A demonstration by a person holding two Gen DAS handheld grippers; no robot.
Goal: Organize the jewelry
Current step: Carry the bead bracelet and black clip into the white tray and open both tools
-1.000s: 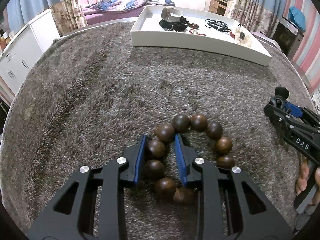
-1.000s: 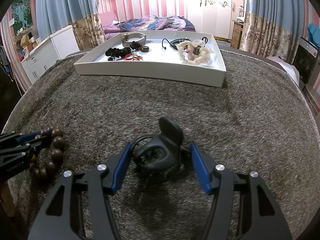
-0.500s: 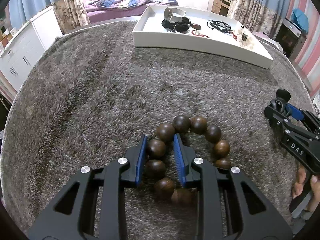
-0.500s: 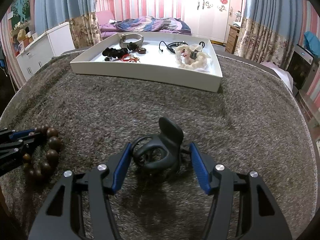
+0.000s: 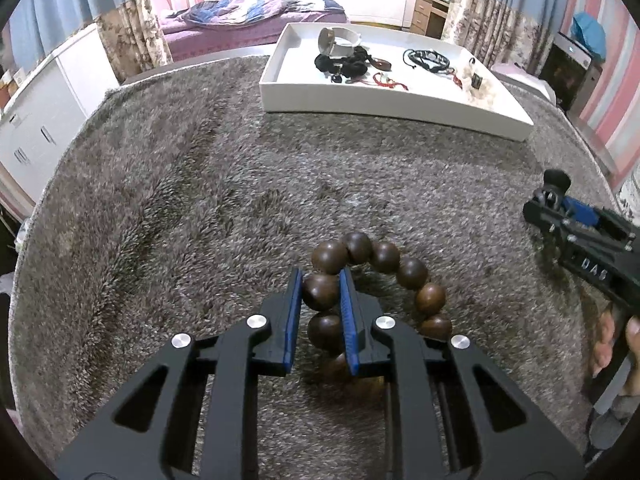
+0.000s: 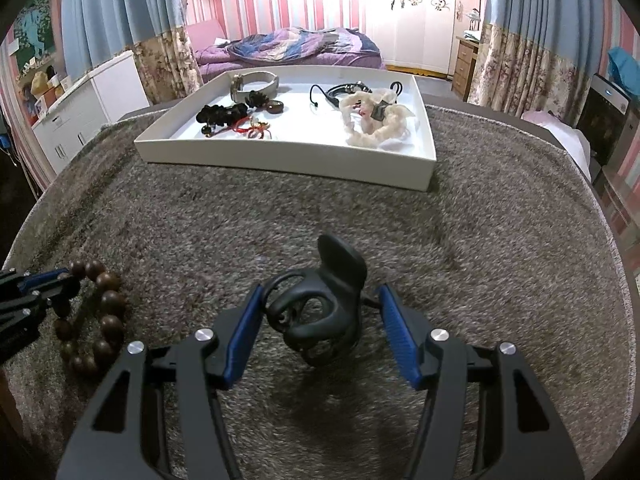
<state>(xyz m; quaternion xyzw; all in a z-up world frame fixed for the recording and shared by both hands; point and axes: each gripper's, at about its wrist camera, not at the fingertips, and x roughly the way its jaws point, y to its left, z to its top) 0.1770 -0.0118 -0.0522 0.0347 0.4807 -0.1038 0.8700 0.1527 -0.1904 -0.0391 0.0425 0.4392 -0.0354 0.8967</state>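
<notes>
A brown wooden bead bracelet (image 5: pixel 384 276) lies on the grey shaggy carpet. My left gripper (image 5: pixel 320 280) is shut on one side of it, its blue pads pressed on a bead. The bracelet also shows at the left of the right wrist view (image 6: pixel 100 316). A black clip-like hair accessory (image 6: pixel 324 308) sits on the carpet between the open jaws of my right gripper (image 6: pixel 322 300), which stand apart from it. The right gripper shows at the right in the left wrist view (image 5: pixel 560 212).
A white tray (image 6: pixel 280 156) stands at the far side of the carpet and holds a watch, black and red bands and a cream bead string (image 6: pixel 376 120). A white cabinet (image 5: pixel 48 96) stands far left. A bed is behind the tray.
My left gripper has closed from loosely around the beads to pinching one. The right gripper stays open around the black accessory, with the view shifted slightly.
</notes>
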